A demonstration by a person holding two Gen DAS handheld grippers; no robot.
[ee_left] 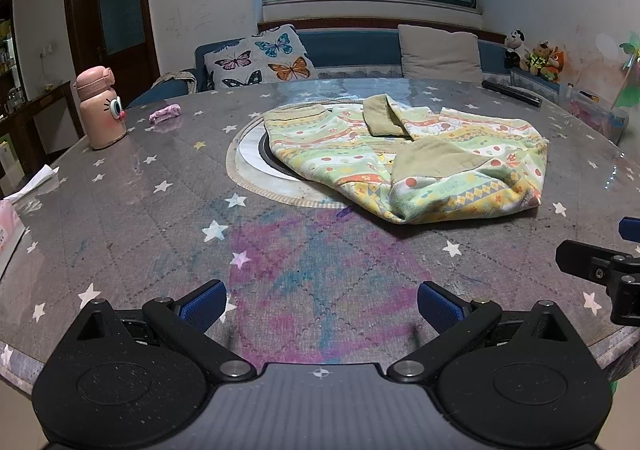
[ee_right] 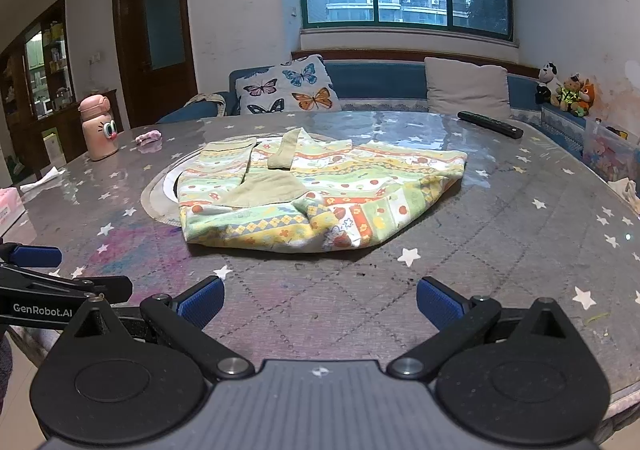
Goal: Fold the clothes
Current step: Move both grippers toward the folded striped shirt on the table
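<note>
A small patterned garment (ee_left: 408,158), green, yellow and orange with an olive lining, lies partly folded in the middle of the round table (ee_left: 140,218). It also shows in the right wrist view (ee_right: 320,194). My left gripper (ee_left: 322,306) is open and empty, held above the near table edge, short of the garment. My right gripper (ee_right: 320,302) is open and empty, also near the front edge. Part of the right gripper shows at the right edge of the left wrist view (ee_left: 604,270); part of the left gripper shows at the left edge of the right wrist view (ee_right: 48,282).
A pink bottle (ee_left: 102,110) and a pink scrap (ee_left: 165,113) stand at the far left. A black remote (ee_right: 490,124) lies at the far right. A tissue pack (ee_left: 8,230) sits at the left edge. A sofa with cushions (ee_left: 260,60) is behind the table.
</note>
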